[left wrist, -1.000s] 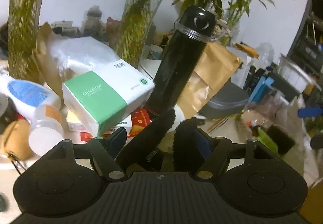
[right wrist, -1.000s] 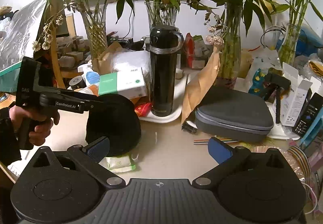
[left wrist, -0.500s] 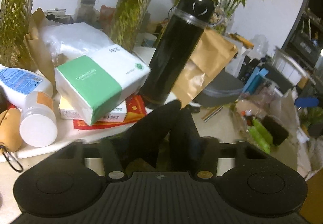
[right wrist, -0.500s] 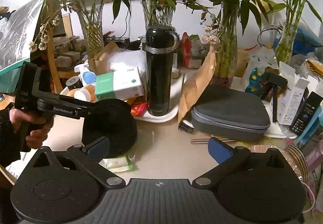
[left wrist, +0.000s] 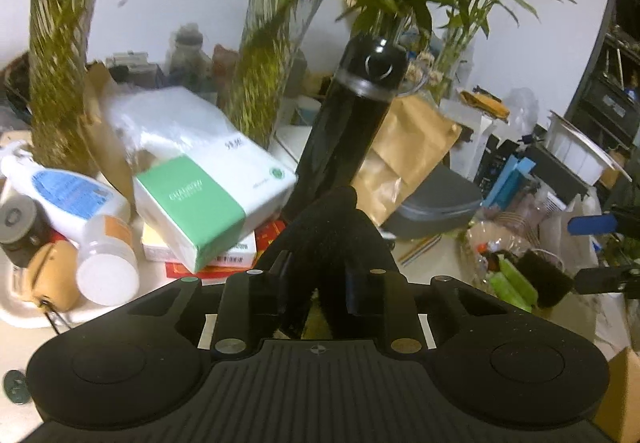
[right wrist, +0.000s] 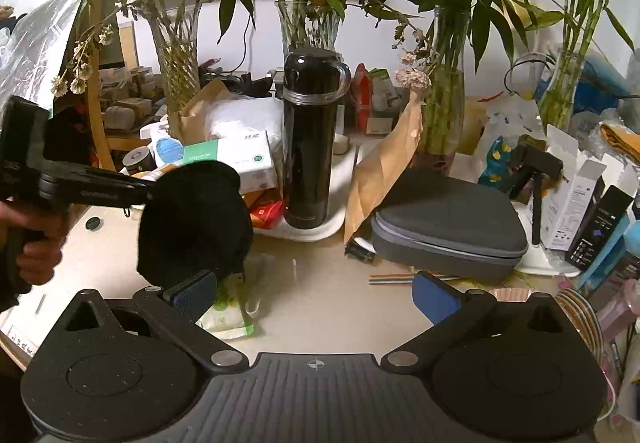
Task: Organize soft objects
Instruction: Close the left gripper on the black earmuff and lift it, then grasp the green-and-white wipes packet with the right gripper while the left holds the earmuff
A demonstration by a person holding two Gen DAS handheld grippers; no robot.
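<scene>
My left gripper (left wrist: 320,279) is shut on a black soft hat (left wrist: 332,227), pinched between its fingers. In the right wrist view the left gripper (right wrist: 152,195) holds that hat (right wrist: 196,219) lifted above the table at the left. My right gripper (right wrist: 316,291) is open and empty, low over the table's front. A small green-and-white soft pack (right wrist: 228,311) lies on the table under the hat, near the right gripper's left finger (right wrist: 196,293).
A tall black flask (right wrist: 312,135) stands on a white tray (right wrist: 316,231) with a green-and-white tissue box (right wrist: 228,159). A grey zip case (right wrist: 452,223), a brown paper bag (right wrist: 384,167) and glass vases of bamboo (right wrist: 440,83) stand behind. Boxes crowd the right.
My left gripper has lifted the black hat off the table and up. The right gripper has hardly moved.
</scene>
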